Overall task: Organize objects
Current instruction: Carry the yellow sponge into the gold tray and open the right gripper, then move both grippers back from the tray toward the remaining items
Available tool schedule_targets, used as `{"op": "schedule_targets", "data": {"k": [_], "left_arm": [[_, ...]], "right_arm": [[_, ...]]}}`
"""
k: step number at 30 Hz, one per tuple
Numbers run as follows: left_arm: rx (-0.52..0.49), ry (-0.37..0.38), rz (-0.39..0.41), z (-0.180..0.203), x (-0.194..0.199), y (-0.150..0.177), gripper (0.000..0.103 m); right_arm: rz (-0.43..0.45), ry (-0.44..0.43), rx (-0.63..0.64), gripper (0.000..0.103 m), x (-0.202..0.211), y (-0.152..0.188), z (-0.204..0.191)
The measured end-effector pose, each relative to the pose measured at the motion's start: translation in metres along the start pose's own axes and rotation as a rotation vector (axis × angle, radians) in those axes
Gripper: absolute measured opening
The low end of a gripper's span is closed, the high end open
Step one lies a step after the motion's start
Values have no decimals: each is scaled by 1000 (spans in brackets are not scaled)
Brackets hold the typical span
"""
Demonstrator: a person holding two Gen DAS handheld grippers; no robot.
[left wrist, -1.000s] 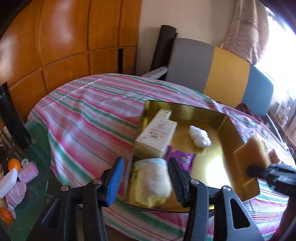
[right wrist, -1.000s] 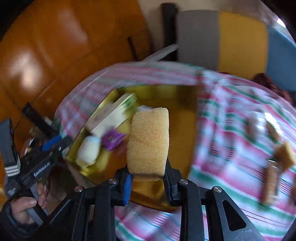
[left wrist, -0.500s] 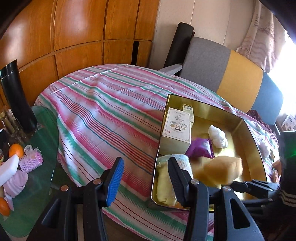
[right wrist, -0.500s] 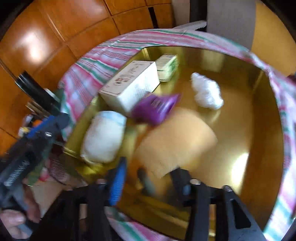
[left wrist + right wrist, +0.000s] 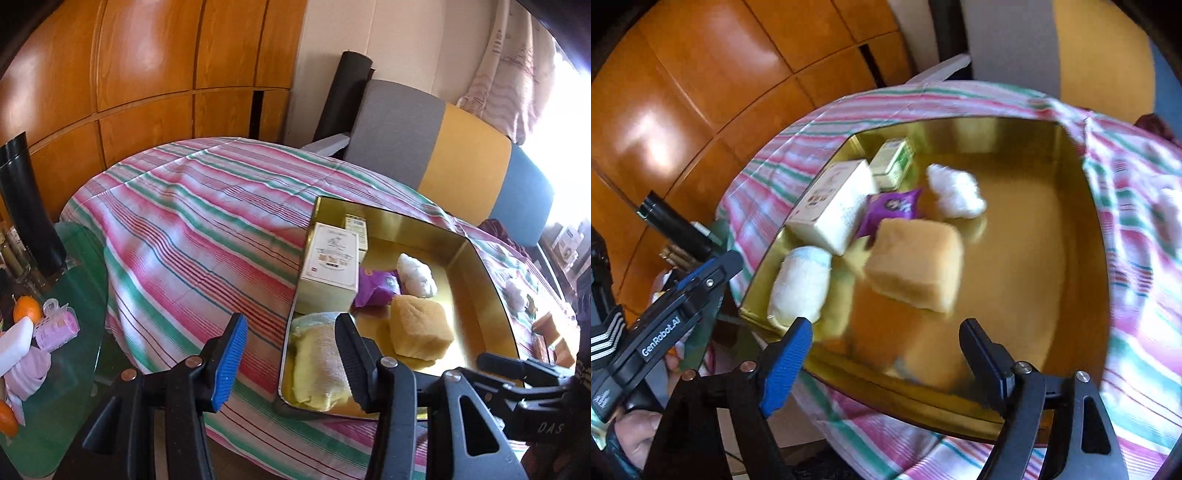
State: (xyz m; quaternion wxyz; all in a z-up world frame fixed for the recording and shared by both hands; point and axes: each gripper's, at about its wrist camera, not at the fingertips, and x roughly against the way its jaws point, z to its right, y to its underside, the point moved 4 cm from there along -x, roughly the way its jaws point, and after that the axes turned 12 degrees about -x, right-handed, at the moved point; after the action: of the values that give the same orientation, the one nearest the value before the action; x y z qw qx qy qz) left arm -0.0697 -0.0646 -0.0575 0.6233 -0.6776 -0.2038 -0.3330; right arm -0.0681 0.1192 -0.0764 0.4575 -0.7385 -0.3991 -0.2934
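Observation:
A yellow sponge (image 5: 916,266) lies free in the gold tray (image 5: 1052,236), beside a purple packet (image 5: 890,208), a white box (image 5: 834,206), a small green-white box (image 5: 894,160), a white fluffy wad (image 5: 956,192) and a rolled cloth (image 5: 801,284). My right gripper (image 5: 886,354) is open and empty just in front of the sponge, over the tray's near rim. My left gripper (image 5: 290,356) is open and empty above the tray's near left corner; the sponge (image 5: 419,328), the cloth (image 5: 317,362) and the tray (image 5: 480,266) show there too.
The tray sits on a table with a striped cloth (image 5: 192,229). Small items (image 5: 546,328) lie on the cloth to the tray's right. A chair back (image 5: 443,147) stands behind. A glass side table (image 5: 48,350) with oranges and pink items is at the left.
My right gripper carried the sponge down into the tray, opened and let it go, then pulled back. The left gripper drifted left and back a little, still open.

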Motion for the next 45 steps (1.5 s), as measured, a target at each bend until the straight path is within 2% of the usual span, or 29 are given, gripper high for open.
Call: {"op": "schedule_targets", "data": {"k": [16,21,25,36,41,45], "left_arm": [[-109,72,12,45,14,-1,50],[-140,97,2,60,14,-1,50],[-142,130,-32,68,8,0,49],[-223,185,-40,102,8,-4,49],[-297,250,-14,134,16,-15,49],[-374,311,12,171,23,-26,49]], "right_arm": [[220,184,18,84,56,-3,33],[251,214,-21,84,73,-1,56],[269,251,-76,84,89,3,87],[323,382,-287,84,152,10,204],[374,444,-405,84,202,9,268],[455,524,-488,86,249,8,321]]}}
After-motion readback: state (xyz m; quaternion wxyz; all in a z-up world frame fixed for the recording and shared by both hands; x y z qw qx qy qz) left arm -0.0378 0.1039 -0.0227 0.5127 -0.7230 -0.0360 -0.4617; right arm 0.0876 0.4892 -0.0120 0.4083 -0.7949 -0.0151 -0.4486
